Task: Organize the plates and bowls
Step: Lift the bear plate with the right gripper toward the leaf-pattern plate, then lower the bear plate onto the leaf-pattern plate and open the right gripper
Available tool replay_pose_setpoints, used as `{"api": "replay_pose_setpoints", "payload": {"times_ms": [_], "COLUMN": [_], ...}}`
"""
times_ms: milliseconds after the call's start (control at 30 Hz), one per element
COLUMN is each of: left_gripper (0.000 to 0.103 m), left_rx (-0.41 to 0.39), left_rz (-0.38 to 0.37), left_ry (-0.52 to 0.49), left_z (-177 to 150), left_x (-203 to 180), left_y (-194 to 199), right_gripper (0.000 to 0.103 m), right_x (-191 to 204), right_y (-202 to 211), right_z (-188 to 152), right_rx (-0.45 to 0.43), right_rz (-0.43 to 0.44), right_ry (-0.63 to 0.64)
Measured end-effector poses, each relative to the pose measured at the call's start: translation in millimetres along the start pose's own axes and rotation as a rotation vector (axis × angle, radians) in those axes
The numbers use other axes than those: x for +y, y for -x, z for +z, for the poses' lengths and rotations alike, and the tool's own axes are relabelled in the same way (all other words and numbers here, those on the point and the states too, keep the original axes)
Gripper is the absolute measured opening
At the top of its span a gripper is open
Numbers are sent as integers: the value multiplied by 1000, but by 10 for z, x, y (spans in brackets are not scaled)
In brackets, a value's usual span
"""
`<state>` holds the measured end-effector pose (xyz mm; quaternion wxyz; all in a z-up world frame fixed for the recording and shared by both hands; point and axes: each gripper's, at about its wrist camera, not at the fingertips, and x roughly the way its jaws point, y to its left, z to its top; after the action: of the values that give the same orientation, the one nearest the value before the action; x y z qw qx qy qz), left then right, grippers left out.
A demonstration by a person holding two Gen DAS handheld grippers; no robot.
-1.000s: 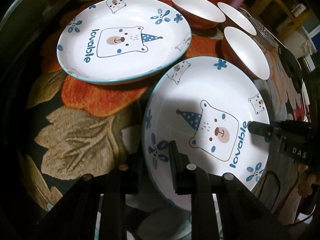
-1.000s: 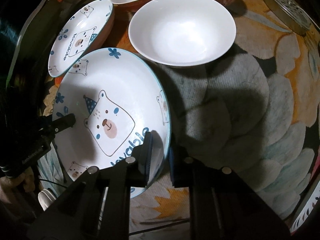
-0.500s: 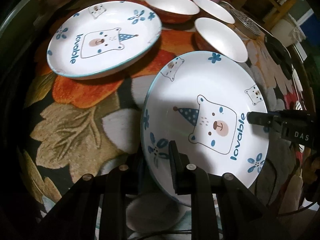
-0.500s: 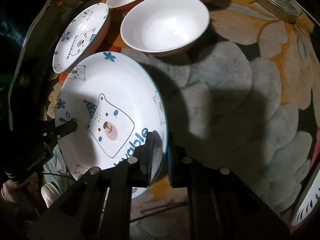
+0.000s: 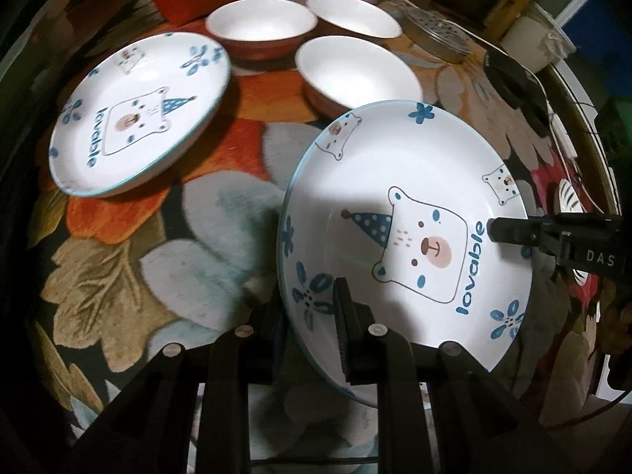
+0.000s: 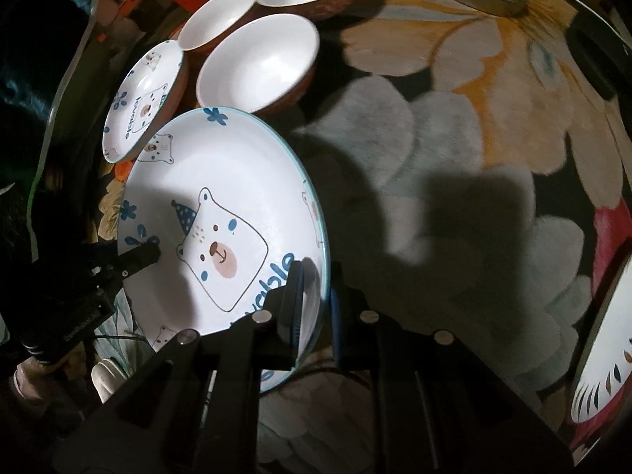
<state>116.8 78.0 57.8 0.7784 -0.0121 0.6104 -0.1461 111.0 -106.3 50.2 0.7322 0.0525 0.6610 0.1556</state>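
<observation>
Here both grippers hold the same bear plate (image 5: 410, 213) by opposite edges, so that it hangs tilted above the flowered tablecloth (image 5: 166, 260). The left gripper (image 5: 312, 328) is clamped on the plate's near-left rim, one finger under the rim and the other lying on the plate's white face beside a blue flower. Across the plate, to that gripper's right, the right gripper (image 6: 314, 296) is clenched on the opposite rim, its fingers straddling the blue-edged lip by the printed word. In the left wrist view its dark fingertip reaches in from the right onto the plate's edge.

Ahead and to the left of the left gripper, a second bear plate (image 5: 138, 118) lies flat on the cloth, well apart from the held one. Straight ahead sit three white bowls with brown outsides: the nearest bowl (image 5: 355, 75) lies just beyond the held plate's far rim, with a middle bowl (image 5: 260, 27) and a far bowl (image 5: 351, 14) behind it, close together. Farther ahead and to the right, a round perforated metal lid (image 5: 434, 35) rests on the cloth. At the far right of the right gripper, the rim of another patterned dish (image 6: 604, 351) shows at the picture's edge.
</observation>
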Motion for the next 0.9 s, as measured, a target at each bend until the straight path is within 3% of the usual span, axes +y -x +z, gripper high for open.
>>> {"api": "replay_pose_setpoints", "payload": {"times_ms": [367, 900], "left_gripper": [21, 21], "left_rx": [15, 36], "left_rz": [-30, -73], "left_ry": [-66, -202], "left_z": [-42, 200], "left_x": [-420, -1278], "left_y": [-59, -161], "right_gripper": [13, 13], "right_x": [-413, -1128], "right_y": [230, 650], "right_z": [-170, -423], "right_rx": [1, -52], "right_rz": [-13, -22], "right_ry": [-64, -214]}}
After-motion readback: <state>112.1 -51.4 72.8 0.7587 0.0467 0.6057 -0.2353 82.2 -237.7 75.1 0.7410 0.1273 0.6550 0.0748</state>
